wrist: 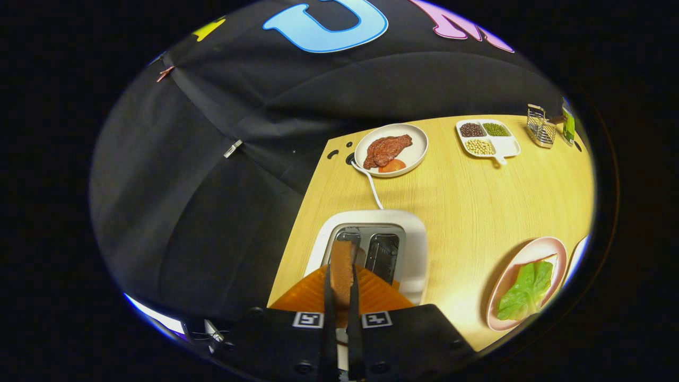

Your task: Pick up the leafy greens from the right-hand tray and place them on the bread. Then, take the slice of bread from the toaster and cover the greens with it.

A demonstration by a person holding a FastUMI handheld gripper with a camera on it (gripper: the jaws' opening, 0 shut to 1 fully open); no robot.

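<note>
A brown, toasted slice of bread (341,270) is pinched upright between both fingers of the claw (341,284), above the left slot of the white toaster (416,249); whether its lower edge is clear of the slot cannot be told. Bare table (456,201) is seen between the toaster and the pink plate (530,250), where leafy greens (525,291) lie over bread. Beyond are set a plate of meat (391,149), a divided dish of beans (488,138) and a wire rack (541,126).
</note>
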